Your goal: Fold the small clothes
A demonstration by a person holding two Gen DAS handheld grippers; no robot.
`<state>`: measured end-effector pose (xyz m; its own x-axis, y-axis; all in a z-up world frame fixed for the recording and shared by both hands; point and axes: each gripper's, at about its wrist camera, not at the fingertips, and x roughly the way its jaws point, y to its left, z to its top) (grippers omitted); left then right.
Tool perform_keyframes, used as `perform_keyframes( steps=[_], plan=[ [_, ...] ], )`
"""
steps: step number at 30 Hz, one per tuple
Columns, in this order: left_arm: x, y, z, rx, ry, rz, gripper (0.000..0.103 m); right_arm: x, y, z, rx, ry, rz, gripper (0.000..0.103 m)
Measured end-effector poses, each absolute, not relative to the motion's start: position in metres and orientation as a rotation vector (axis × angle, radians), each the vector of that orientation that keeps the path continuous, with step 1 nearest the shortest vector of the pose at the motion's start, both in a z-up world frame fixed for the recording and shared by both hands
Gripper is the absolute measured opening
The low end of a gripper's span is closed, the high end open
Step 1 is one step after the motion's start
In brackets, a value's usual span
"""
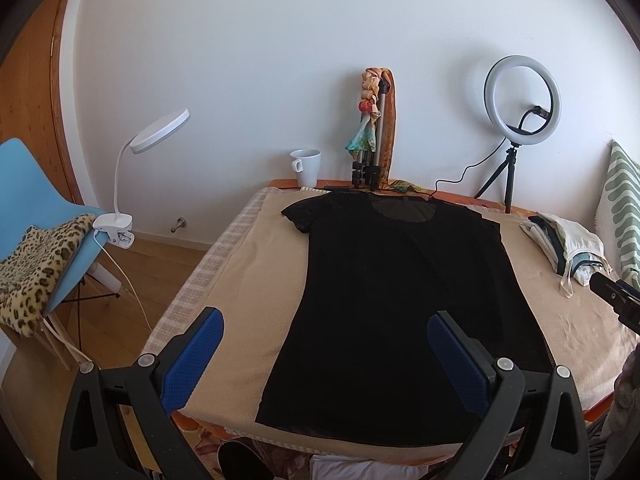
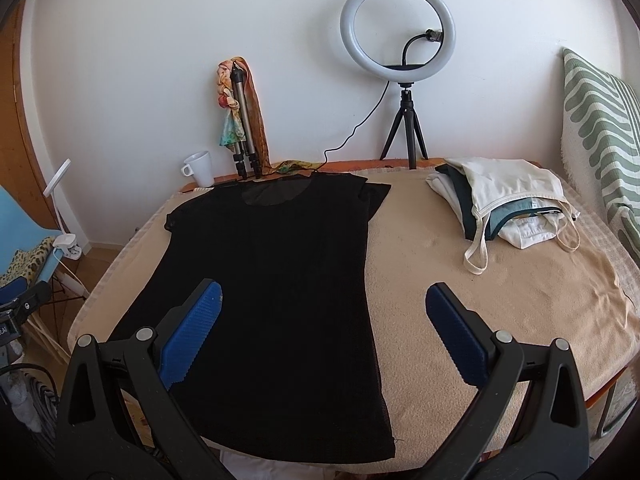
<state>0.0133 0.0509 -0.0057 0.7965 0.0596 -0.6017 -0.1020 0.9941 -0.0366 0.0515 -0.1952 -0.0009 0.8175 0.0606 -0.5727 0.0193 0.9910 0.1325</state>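
Note:
A black mesh T-shirt [image 1: 400,300] lies spread flat on the beige-covered table [image 1: 248,280], neck toward the wall; it also shows in the right wrist view [image 2: 272,300]. My left gripper [image 1: 324,324] is open and empty, held above the shirt's lower left part near the hem. My right gripper [image 2: 322,300] is open and empty, above the shirt's lower right edge. The right gripper's tip shows at the right edge of the left wrist view [image 1: 612,296].
A pile of folded light and teal clothes [image 2: 508,204] lies at the table's back right. A white mug [image 2: 200,168], a tripod wrapped in scarves [image 2: 240,120] and a ring light [image 2: 398,28] stand along the wall. A blue chair [image 1: 44,216] with a clip lamp [image 1: 116,232] stands at the left.

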Motion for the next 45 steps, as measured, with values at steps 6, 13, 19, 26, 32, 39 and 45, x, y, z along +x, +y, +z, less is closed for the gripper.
perform_keyframes(
  steps=[6,13,19,26,32,39,45],
  plan=[
    [0.009,0.082,-0.02,-0.143,0.653,0.067,0.102,0.08,-0.185,0.011,0.114,0.608,0.082,0.103],
    [0.01,0.109,-0.044,-0.203,0.712,0.06,0.079,0.125,-0.169,0.027,0.114,0.615,0.18,0.098],
    [0.014,0.123,-0.069,-0.282,0.77,0.038,0.05,0.171,-0.145,0.029,0.049,0.615,0.212,0.09],
    [0.018,0.13,-0.096,-0.342,0.826,-0.004,0.039,0.224,-0.109,0.023,0.017,0.661,0.282,0.079],
    [0.022,0.138,-0.114,-0.375,0.86,-0.013,0.036,0.266,-0.072,0.023,0.017,0.716,0.383,0.074],
    [0.025,0.144,-0.13,-0.405,0.883,-0.038,0.035,0.32,-0.027,0.023,0.081,0.802,0.475,0.073],
    [0.026,0.148,-0.136,-0.413,0.886,-0.051,0.034,0.36,0.007,0.012,0.119,0.877,0.504,0.066]
  ],
)
